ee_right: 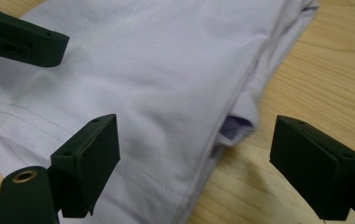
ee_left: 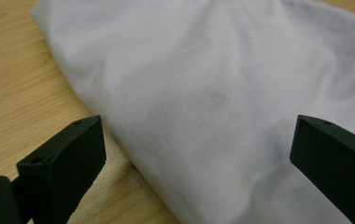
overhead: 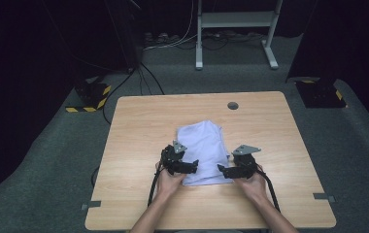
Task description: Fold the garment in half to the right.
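where the wooden table (overhead: 139,121) spreads widest, a folded pale lilac garment (overhead: 201,145) lies near its middle, slightly toward the person's side. the left gripper (overhead: 193,166) sits at the garment's near left edge — jaws wide apart, cloth between them, nothing clamped. the right gripper (overhead: 222,170) sits at the near right corner — jaws also spread, straddling the folded hem, gripping nothing.

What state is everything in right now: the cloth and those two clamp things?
Pale garment: folded, lying flat on the wooden table.
Left hand-held gripper: open, jaws astride the garment's edge.
Right hand-held gripper: open, at the garment's layered edge.
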Demonstrator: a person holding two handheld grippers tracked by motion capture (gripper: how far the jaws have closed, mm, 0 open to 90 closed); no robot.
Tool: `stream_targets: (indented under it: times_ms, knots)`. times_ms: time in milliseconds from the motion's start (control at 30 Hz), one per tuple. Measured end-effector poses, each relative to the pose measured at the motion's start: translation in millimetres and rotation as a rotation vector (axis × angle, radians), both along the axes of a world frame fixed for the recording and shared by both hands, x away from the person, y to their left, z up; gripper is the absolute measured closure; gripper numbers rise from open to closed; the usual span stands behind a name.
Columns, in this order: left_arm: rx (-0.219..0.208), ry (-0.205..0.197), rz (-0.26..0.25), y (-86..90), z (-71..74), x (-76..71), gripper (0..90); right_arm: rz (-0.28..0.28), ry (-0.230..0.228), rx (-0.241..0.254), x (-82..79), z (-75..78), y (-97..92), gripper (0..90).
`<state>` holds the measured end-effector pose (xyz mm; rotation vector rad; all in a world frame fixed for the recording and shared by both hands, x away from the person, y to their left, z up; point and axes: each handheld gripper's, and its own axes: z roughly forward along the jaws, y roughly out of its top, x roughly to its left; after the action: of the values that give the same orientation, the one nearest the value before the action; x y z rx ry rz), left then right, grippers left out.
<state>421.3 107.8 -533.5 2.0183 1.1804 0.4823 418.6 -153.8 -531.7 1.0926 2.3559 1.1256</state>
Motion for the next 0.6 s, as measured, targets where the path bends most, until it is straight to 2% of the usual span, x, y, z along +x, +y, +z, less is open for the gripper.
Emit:
stream_targets:
  times_ms: [133,200,267,367,500,600]
  knots:
    - [0.029,0.033,-0.005,4.6,-8.8,0.7,2.8,0.02,0.024,-0.043,6.1,-10.1,8.9,14.8]
    - [0.034,0.039,-0.01,12.6,-10.5,-1.5,2.3,0.022,0.028,-0.044,7.2,-10.7,5.5,15.2]
    - [0.026,0.046,-0.009,20.1,-9.1,-3.1,2.4,0.026,0.021,-0.072,6.4,-9.8,-0.9,15.1]
    - [0.017,0.022,0.0,25.9,-4.6,-4.3,2.7,0.013,0.011,-0.092,3.8,-6.2,-14.9,15.1]
    - [-0.038,-0.008,0.05,28.3,3.9,3.7,4.1,-0.018,-0.015,-0.055,6.4,2.3,-22.0,16.5]
    - [-0.058,-0.022,0.091,26.4,8.4,12.8,4.8,-0.052,-0.022,-0.009,15.6,7.8,-19.2,17.4]
